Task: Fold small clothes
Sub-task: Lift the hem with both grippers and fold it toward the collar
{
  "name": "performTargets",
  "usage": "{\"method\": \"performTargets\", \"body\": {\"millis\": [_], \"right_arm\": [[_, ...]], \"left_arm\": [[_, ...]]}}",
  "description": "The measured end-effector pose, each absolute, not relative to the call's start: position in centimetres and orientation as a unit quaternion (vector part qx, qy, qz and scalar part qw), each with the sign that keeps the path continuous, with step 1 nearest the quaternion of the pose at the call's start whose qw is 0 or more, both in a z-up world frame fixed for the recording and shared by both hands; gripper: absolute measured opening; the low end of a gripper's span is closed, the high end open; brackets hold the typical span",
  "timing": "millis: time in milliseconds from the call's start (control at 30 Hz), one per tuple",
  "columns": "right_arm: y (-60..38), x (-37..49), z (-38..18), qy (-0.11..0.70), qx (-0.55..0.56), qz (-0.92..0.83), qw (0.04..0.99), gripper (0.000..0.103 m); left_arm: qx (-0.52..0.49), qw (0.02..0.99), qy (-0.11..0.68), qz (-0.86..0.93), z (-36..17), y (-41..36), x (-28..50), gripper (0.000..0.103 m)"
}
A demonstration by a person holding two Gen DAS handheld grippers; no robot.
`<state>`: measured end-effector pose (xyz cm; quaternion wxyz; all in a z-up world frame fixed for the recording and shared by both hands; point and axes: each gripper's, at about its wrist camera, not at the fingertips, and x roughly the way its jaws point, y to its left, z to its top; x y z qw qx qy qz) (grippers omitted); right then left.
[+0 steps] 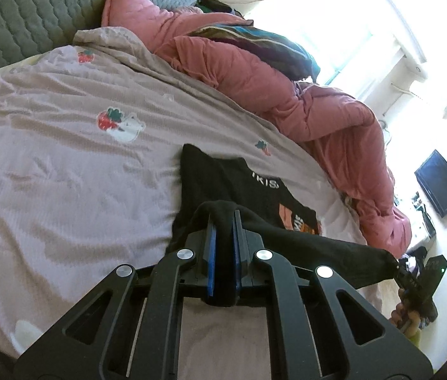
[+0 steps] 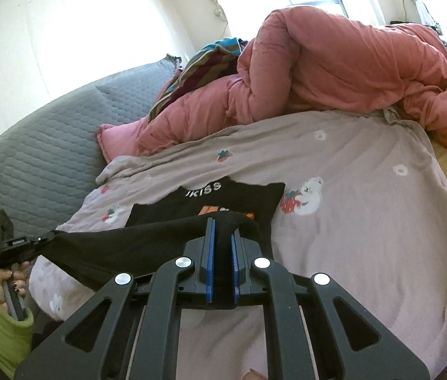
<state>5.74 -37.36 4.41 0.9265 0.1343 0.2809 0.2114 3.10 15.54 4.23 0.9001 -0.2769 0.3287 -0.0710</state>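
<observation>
A small black T-shirt point(image 1: 223, 186) with white letters and an orange print lies on the bed; it also shows in the right wrist view point(image 2: 223, 202). My left gripper point(image 1: 223, 218) is shut on one near corner of its hem. My right gripper point(image 2: 223, 224) is shut on the other corner. The hem is lifted and stretched between them, folded back over the lower part of the shirt. The right gripper shows at the far right of the left wrist view point(image 1: 413, 275); the left gripper shows at the far left of the right wrist view point(image 2: 11, 247).
The shirt lies on a mauve sheet point(image 1: 65, 164) with strawberry and bear prints. A bunched pink duvet point(image 2: 334, 72) and a striped cloth point(image 2: 198, 69) lie along the far side. A grey quilted pillow point(image 2: 33, 164) is at the head. A monitor point(image 1: 440, 182) stands beyond the bed.
</observation>
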Motion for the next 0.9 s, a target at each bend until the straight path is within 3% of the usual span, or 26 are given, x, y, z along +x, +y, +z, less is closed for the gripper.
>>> {"method": "performTargets", "body": {"millis": [467,900], "right_arm": [[-35.8,12.5,3.4,0.287,0.118,0.180,0.933,0.008],[-34.4,17.1,0.7,0.315,0.100,0.151,0.932,0.008]], "left_arm": [[-0.268,0.905,0.328,-0.039,3.8,15.3,10.0,0.003],[-0.298,0.891,0.342,-0.016,-0.1,15.9,14.7,0.003]]}}
